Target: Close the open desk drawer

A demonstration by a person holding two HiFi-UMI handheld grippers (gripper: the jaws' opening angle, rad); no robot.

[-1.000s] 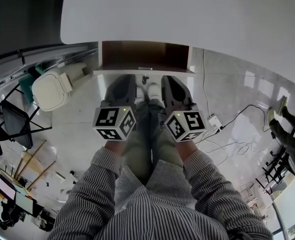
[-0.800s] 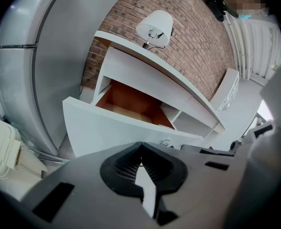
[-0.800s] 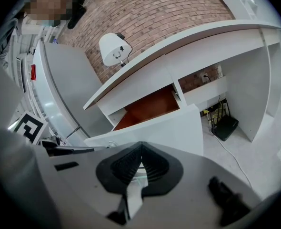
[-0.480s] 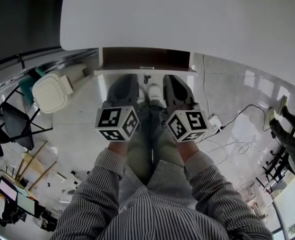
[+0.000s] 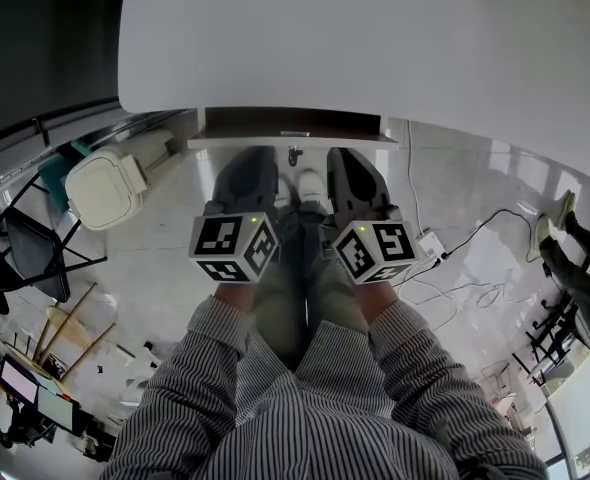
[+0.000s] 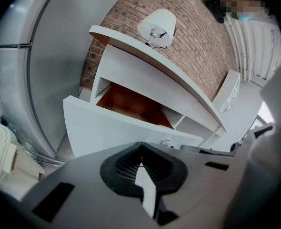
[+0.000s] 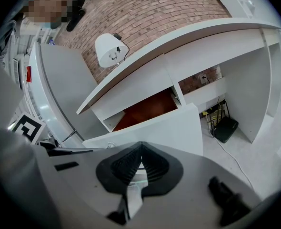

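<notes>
Both sets of jaws are pressed together on nothing. Under the desk the drawer juts partly out. Its front runs crosswise, straight ahead of the left gripper and right gripper, equally near.

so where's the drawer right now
Head view, top centre: the drawer pokes out from under the white desk, partly open, right of the cream bin.
</notes>
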